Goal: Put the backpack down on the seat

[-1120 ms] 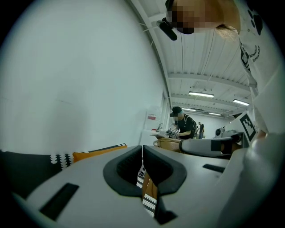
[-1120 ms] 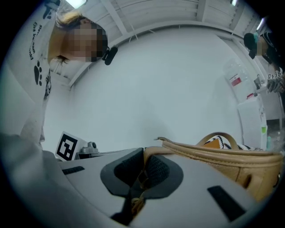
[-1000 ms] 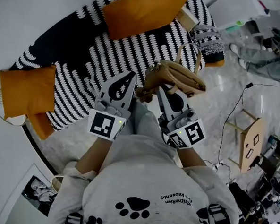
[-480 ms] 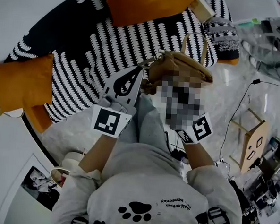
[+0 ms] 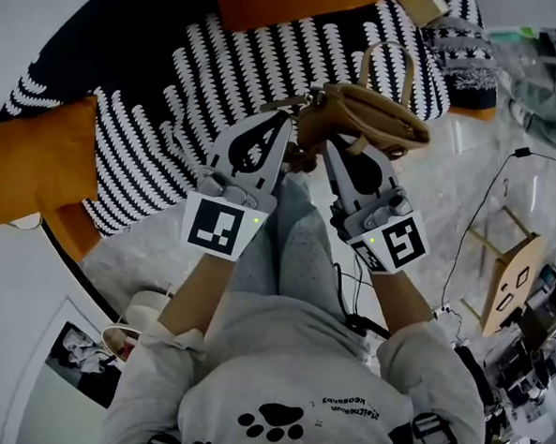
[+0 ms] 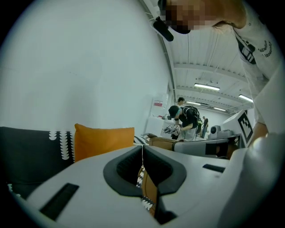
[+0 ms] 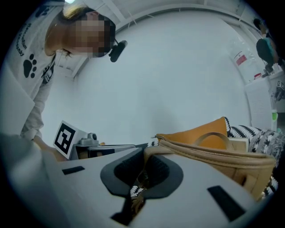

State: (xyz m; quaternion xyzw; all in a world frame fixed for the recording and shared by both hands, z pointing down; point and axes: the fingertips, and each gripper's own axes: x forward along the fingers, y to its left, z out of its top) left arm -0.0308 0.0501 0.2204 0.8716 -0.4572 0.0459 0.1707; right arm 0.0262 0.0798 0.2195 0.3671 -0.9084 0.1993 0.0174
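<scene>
Backpack (image 5: 369, 119) hangs over the seat's (image 5: 222, 67) front edge, not yet down; your left tool (image 5: 282, 132) and right tool (image 5: 331, 152) are both clamped on it. Lowering and release remain.

The left gripper (image 5: 285, 123) and the right gripper (image 5: 329, 146) are held side by side at the middle of the head view, their tips drawn together toward the upper centre. Each is carried on a bare forearm, the left forearm (image 5: 199, 291) reaching up from the lower left and the right forearm (image 5: 401, 306) from the lower right. Both pairs of jaws are seen pressed together, each clamped on a tan strap of the backpack (image 5: 373, 119). The marker cubes are turned up toward the camera.
</scene>
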